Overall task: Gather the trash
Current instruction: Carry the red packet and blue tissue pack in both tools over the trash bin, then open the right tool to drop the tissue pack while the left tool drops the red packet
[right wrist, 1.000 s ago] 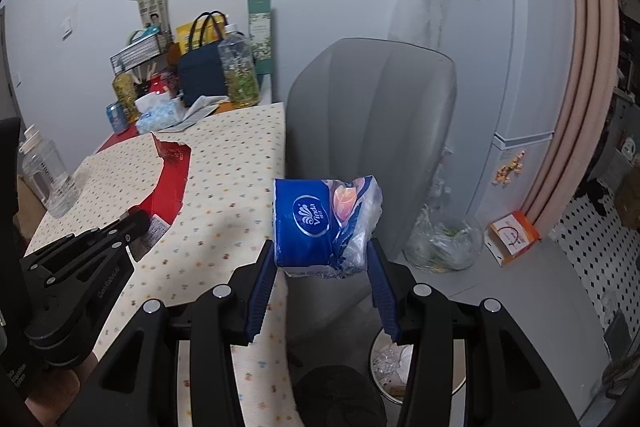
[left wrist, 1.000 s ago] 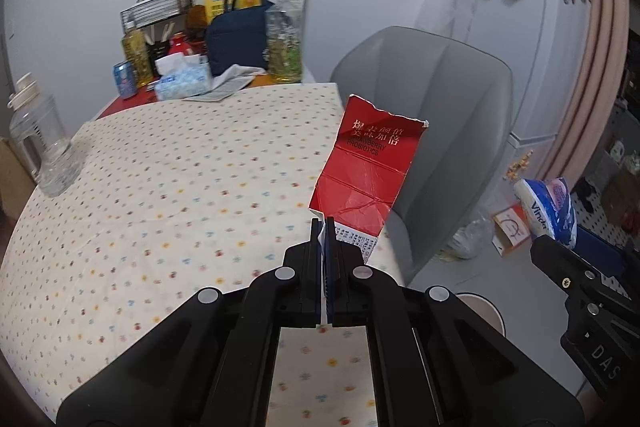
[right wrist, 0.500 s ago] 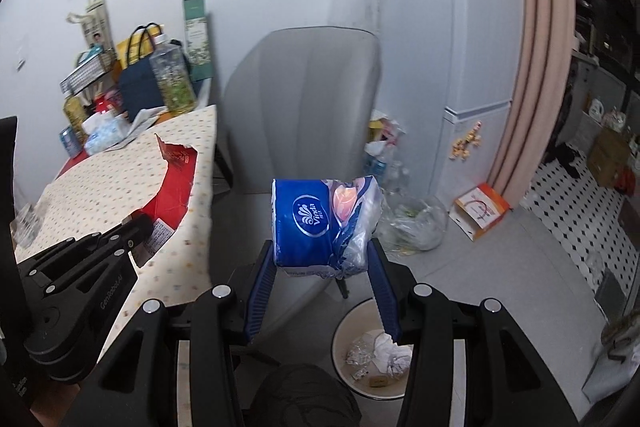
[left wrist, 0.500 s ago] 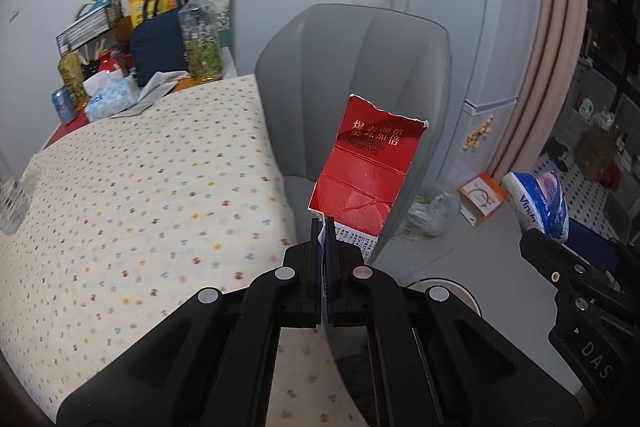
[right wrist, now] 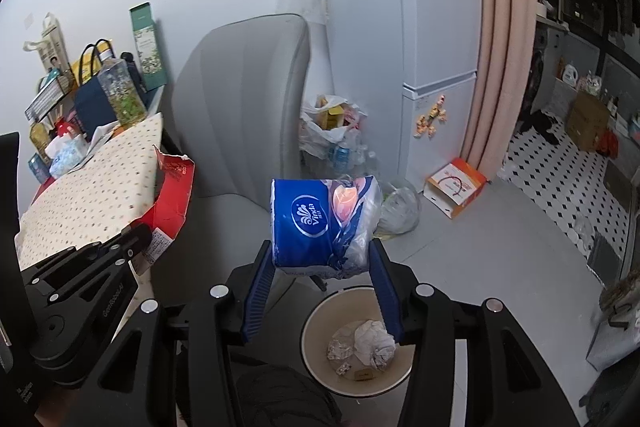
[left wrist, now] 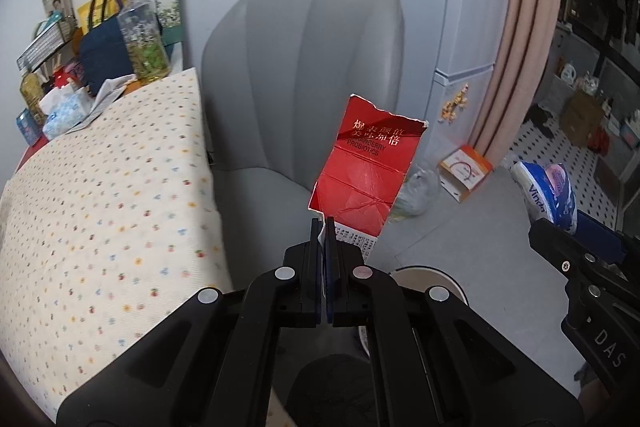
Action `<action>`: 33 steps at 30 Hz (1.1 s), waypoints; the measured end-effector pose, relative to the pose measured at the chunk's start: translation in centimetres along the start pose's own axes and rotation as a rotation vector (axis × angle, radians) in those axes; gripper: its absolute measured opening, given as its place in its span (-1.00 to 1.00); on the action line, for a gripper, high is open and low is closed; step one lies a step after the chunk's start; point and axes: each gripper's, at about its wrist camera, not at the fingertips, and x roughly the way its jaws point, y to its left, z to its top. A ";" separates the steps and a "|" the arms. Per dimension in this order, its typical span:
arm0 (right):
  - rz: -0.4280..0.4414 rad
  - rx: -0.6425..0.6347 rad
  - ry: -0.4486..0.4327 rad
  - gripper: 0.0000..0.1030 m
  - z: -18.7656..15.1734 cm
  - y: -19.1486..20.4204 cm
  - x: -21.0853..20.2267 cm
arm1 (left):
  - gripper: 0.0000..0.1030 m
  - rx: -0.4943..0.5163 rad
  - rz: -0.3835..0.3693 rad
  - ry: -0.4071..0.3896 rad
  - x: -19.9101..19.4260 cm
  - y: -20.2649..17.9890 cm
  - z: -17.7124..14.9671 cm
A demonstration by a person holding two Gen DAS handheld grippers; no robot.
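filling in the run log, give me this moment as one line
left gripper: shut on red carton | right gripper: opening, blue tissue pack between jaws | trash bin: below pack

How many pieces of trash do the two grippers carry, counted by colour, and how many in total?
Red: 1, the torn red carton pinched in the shut left gripper.
Blue: 1, the blue tissue wrapper between the opening jaws of the right gripper, above the waste bin.
Total: 2.
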 end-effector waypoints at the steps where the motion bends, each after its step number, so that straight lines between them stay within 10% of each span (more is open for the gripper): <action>1: -0.007 0.005 0.001 0.09 0.0 -0.3 0.1 | -0.95 0.003 -0.002 0.003 0.2 -0.3 0.0; 5: -0.031 0.032 0.007 0.36 -0.3 -1.7 0.9 | -0.95 0.020 -0.007 0.019 1.0 -1.4 -0.1; 27: -0.187 0.168 -0.022 0.57 -2.0 -10.7 -1.7 | -0.93 0.152 -0.124 0.060 2.3 -10.2 -0.9; 29: -0.198 0.183 -0.026 0.57 -2.1 -11.5 -2.0 | -0.62 0.164 -0.151 0.084 2.6 -10.8 -1.1; 31: -0.202 0.192 -0.027 0.57 -2.1 -11.8 -2.0 | 0.10 0.155 -0.169 0.080 2.5 -10.8 -1.2; 33: -0.201 0.194 -0.030 0.57 -2.1 -12.0 -2.0 | 0.27 0.148 -0.160 0.053 2.1 -10.5 -1.2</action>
